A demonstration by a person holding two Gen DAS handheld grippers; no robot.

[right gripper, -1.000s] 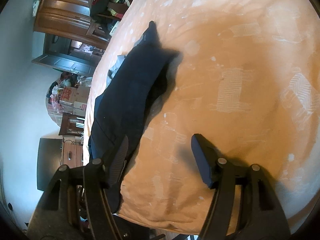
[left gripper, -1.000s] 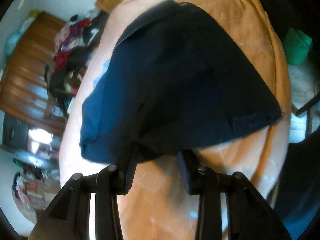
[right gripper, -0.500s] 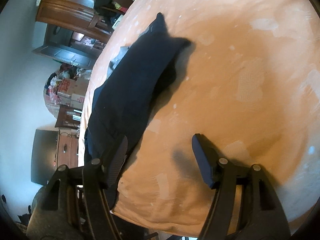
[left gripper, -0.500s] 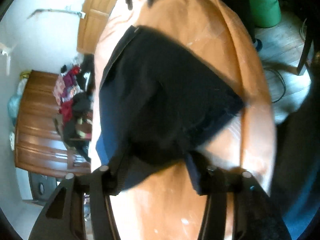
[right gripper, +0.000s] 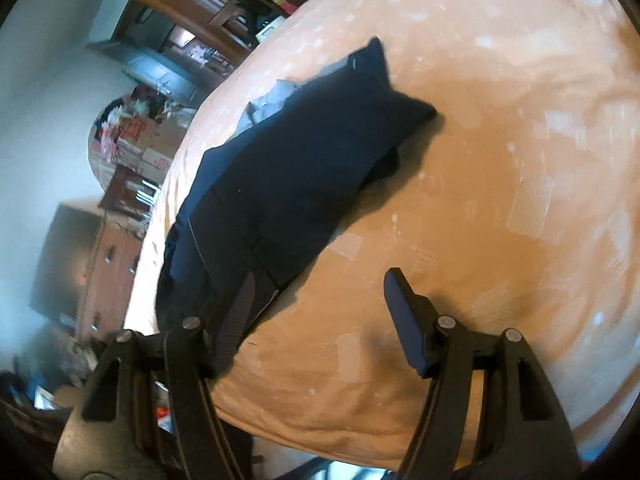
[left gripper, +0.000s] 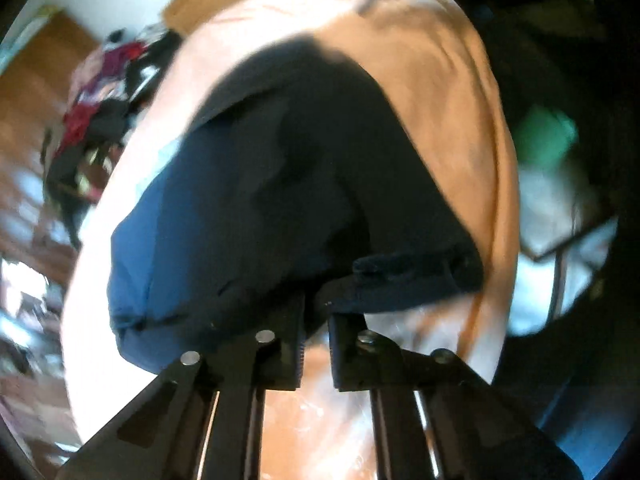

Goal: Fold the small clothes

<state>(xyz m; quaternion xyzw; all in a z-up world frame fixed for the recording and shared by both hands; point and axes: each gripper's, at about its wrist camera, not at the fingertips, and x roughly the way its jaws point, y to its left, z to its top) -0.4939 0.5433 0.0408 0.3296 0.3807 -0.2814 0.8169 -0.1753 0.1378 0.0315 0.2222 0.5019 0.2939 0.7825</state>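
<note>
on the bed (right gripper: pixel 500 184), a soft orange cover with pale worn-looking patches, lies the navy garment (right gripper: pixel 304 176), a matte woven cloth folded into a long, thick slab running from 7 o'clock to 1 o'clock in the right wrist view, one corner peaked upward at the far end. a grey piece (right gripper: pixel 268 100) shows under its far edge. left tongs (left gripper: pixel 316 320): the black jaws stand nearly together and pinch the near hem of the garment, which bulges up from the grip in a rounded dome; this view is motion-blurred. right tongs (right gripper: pixel 320 304): jaws spread wide, nothing held, the left finger (right gripper: pixel 240 312) over the garment's near end, the other over bare cover. a heap of red and dark clothes (left gripper: pixel 104 92) sits at 10 o'clock in the left view.

change from one second ago: left tongs then stood apart at the hem, now closed on it; right tongs unchanged in spread.
</note>
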